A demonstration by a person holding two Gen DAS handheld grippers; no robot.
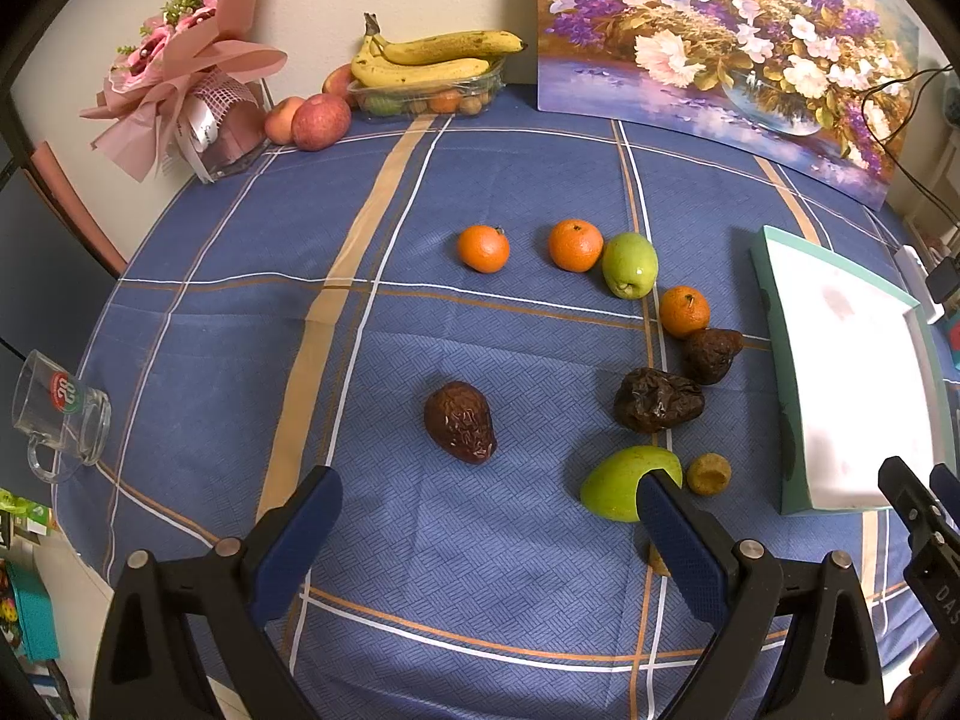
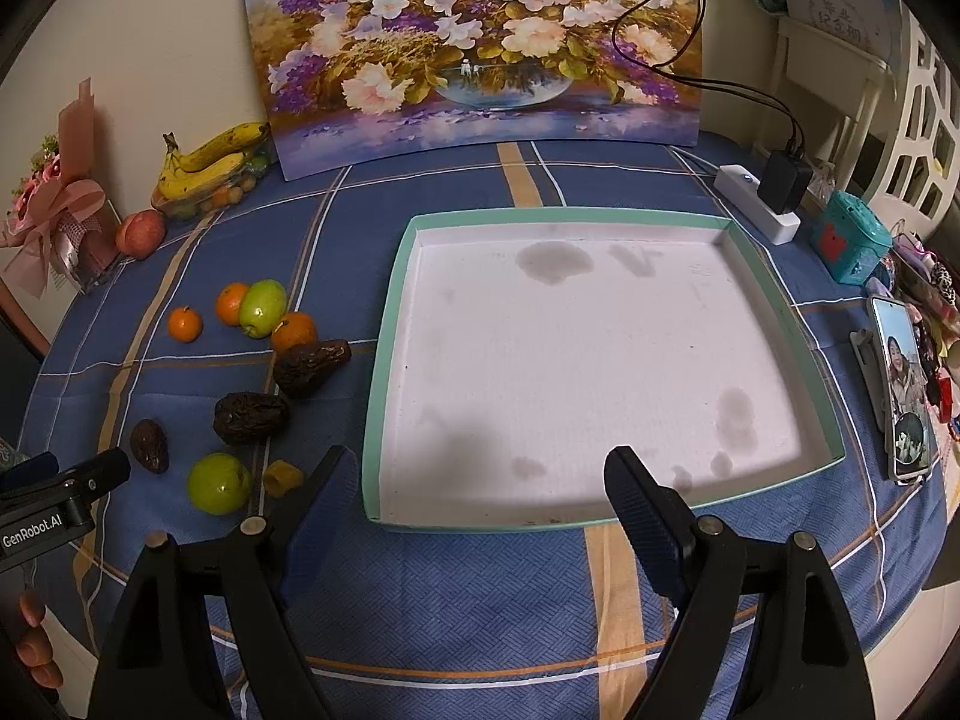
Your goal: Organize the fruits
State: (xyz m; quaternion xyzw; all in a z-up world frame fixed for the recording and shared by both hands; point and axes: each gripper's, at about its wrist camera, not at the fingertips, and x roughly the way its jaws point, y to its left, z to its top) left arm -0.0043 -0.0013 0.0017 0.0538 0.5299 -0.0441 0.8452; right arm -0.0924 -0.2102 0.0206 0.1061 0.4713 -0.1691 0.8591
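A blue checked tablecloth [image 1: 480, 192] covers the table, with a flower painting [image 2: 474, 42] against the wall. Left of the white tray [image 2: 576, 360] lie oranges [image 1: 575, 245], green apples [image 1: 629, 264] and dark wrinkled fruits [image 1: 459, 422]. Left gripper [image 1: 489, 501] and right gripper [image 2: 474, 480] both gape wide, holding nothing.

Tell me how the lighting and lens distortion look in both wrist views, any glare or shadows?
Left wrist view: strong fisheye bending of the tablecloth lines, dark vignette corners, small highlight on the upper green apple, focus sharp. Right wrist view: same barrel distortion, soft shadows over the near part of the white tray, glare spots on the near green apple.
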